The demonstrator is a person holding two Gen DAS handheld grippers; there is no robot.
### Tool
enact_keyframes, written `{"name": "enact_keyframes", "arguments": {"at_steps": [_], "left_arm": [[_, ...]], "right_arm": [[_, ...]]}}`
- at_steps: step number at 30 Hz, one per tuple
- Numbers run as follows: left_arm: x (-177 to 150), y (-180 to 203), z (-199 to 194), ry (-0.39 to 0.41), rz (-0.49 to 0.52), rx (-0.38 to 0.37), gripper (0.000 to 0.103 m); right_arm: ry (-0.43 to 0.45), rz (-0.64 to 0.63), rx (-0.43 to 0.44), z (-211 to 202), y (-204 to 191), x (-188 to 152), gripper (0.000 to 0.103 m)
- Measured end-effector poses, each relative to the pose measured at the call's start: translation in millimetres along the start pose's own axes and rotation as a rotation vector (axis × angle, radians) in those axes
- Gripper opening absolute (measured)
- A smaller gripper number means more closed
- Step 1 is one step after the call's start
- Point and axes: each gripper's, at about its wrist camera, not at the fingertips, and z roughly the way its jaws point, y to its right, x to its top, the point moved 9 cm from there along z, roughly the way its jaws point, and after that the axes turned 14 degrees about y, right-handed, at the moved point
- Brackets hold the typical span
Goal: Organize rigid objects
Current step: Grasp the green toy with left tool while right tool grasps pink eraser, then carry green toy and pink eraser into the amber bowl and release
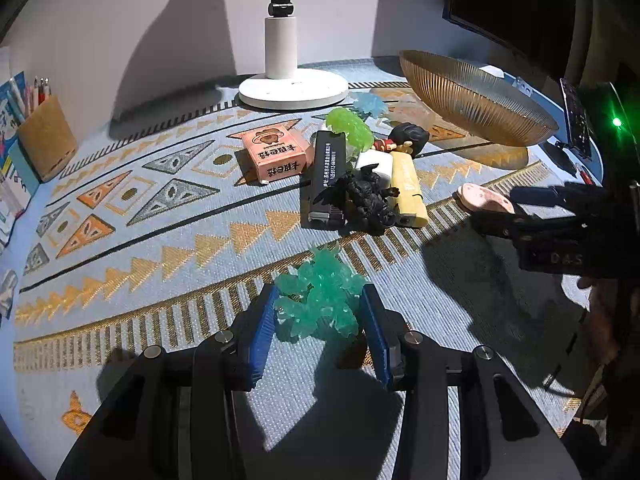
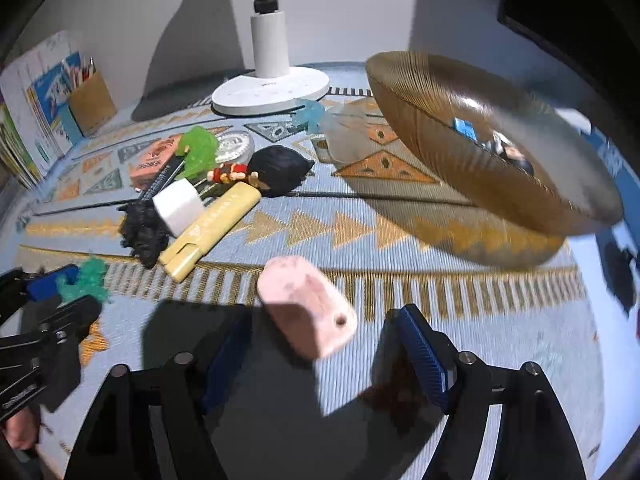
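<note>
My left gripper [image 1: 320, 312] has its blue pads on both sides of a teal translucent toy [image 1: 320, 296] on the patterned mat; the pads touch its sides. My right gripper [image 2: 320, 344] is open, with a pink oblong piece [image 2: 308, 306] lying between its fingers, apart from the right pad. In the left wrist view the pink piece [image 1: 484, 198] shows at the right gripper's tip. A pile of a black lighter [image 1: 326, 178], yellow lighter [image 1: 408, 190], black dragon figure [image 1: 368, 196], white block [image 2: 178, 206] and doll figure [image 2: 264, 170] lies mid-mat.
A ribbed amber bowl [image 2: 460, 148] holding small items stands at the right rear. A white lamp base [image 1: 294, 90], a pink box [image 1: 274, 152], a green toy [image 1: 350, 128], a pale blue toy [image 1: 370, 104] and a pen holder [image 1: 46, 140] stand around.
</note>
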Motion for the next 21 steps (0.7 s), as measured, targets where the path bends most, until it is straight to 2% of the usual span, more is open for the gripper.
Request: {"name": "enact_keyframes", "arguments": {"at_steps": [2,4,6,7,14,18,21], "left_arm": [[0.1,-0.6,0.1,0.000,0.000,0.000,0.039],[0.2,-0.9,0.5,-0.001,-0.002,-0.001,0.039],[-0.1,0.0,0.5,-0.002,-0.001,-0.003,0.039],[-0.1,0.5,0.5,-0.002,0.002,-0.003,0.039],[3.4,-0.8,-4.3,0.014,0.005,0.017,0.038],[12.0,0.6,-12.9,0.036,-0.026,-0.001,0.038],[29.0,7.9,-22.8,0.069,-0.008,-0.007,0.038]], "right_arm": [[-0.002,0.000,0.013,0.2,-0.5,1.6,0.070],[0.009,-0.009,0.031,-3.3,-4.0,0.9,0.054],[0.019,-0.034,0.039,-6.6,-10.3,0.3,0.044],[0.021,-0.042,0.040,-7.9,-12.7,-0.3,0.042],[0.059,-0.047,0.034,-23.5,-25.1,5.1,0.042],[0.131,-0.065,-0.018,-48.7,-19.4,26.7,0.042],[0.171,-0.046,-0.033,-64.6,-11.2,39.3,0.042]]}}
